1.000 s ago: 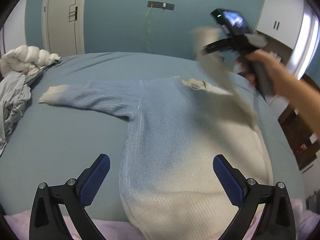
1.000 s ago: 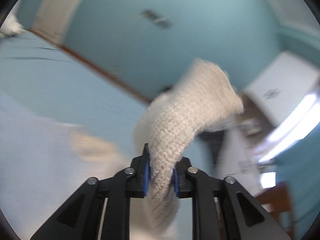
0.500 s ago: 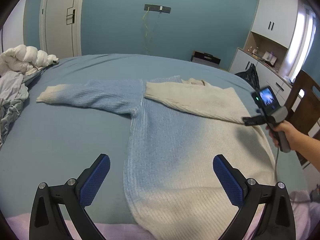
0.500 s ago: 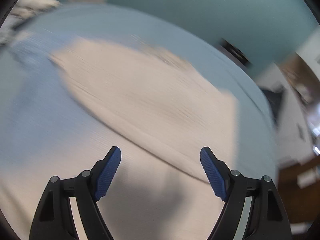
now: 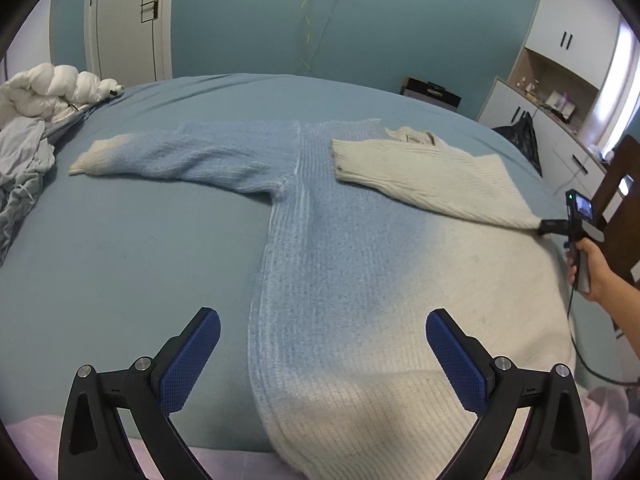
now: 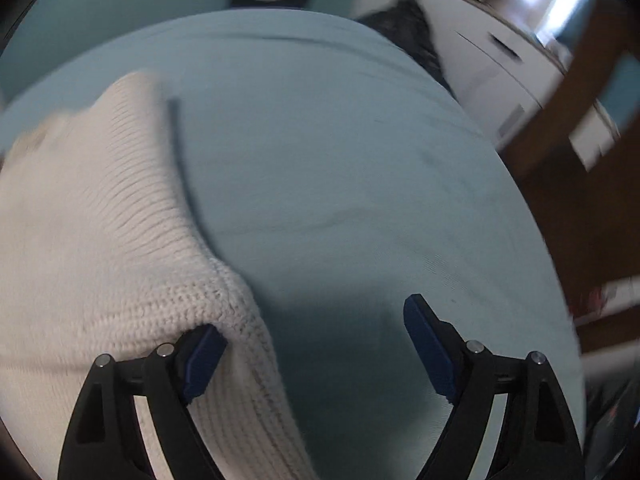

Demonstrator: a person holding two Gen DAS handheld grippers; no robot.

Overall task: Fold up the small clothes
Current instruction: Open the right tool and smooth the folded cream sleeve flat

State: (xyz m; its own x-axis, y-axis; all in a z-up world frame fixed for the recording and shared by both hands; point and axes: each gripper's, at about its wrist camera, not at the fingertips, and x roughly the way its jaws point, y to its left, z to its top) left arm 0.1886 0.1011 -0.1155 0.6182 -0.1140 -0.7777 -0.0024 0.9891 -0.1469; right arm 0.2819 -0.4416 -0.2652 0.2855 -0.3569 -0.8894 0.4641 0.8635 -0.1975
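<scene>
Sleeve (image 5: 432, 178) now folded across sweater (image 5: 360, 280); both hand-held grippers (image 5: 323, 354) (image 6: 316, 356) gape apart.

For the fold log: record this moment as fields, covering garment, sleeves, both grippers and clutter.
garment: sweater, blue fading to cream, flat on the bed
right sleeve: cream sleeve folded across the chest
left sleeve: blue sleeve spread out on the bed
left gripper: open, above the hem
right gripper: open at the sweater's right edge
clutter: bedding pile at far left
</scene>
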